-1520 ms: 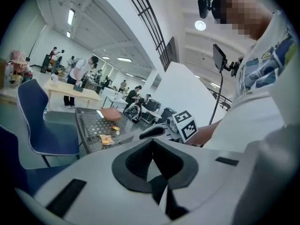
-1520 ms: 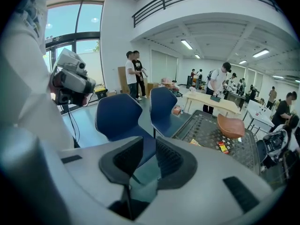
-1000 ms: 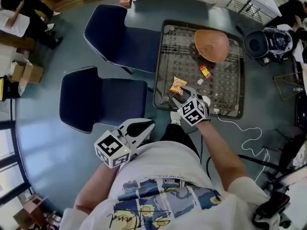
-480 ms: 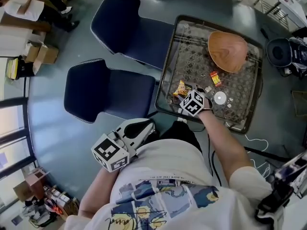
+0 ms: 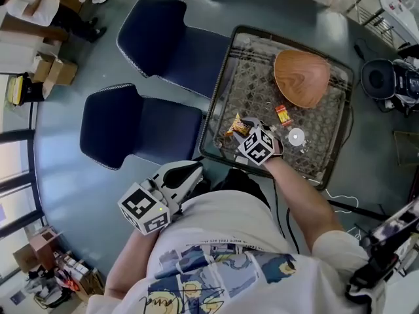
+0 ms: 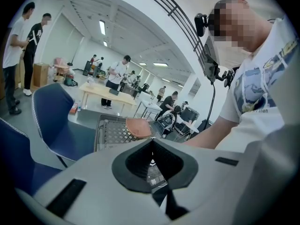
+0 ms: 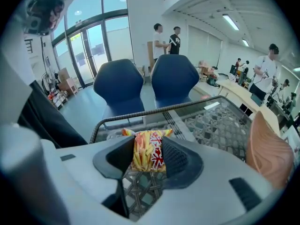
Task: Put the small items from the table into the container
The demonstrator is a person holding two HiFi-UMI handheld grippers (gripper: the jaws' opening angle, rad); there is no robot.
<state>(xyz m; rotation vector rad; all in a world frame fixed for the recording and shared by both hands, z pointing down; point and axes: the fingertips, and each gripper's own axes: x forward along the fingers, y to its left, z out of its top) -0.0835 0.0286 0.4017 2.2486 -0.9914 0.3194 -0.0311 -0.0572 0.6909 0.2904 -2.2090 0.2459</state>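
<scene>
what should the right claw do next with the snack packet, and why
Probably finish the squeeze before lifting. The right claw is closing with the snack packet between its pads, which seem to touch both its sides already. The packet rests on the table, well short of the wooden bowl, so a firm hold comes first.

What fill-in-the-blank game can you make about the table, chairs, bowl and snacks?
Beside the glass-topped table stand ____ blue chairs.
The bowl is made of ____.
Inside the bowl there is ____.
The snack packet printed with fries is mostly ____.
Missing words: two, wood, nothing, yellow.
</scene>
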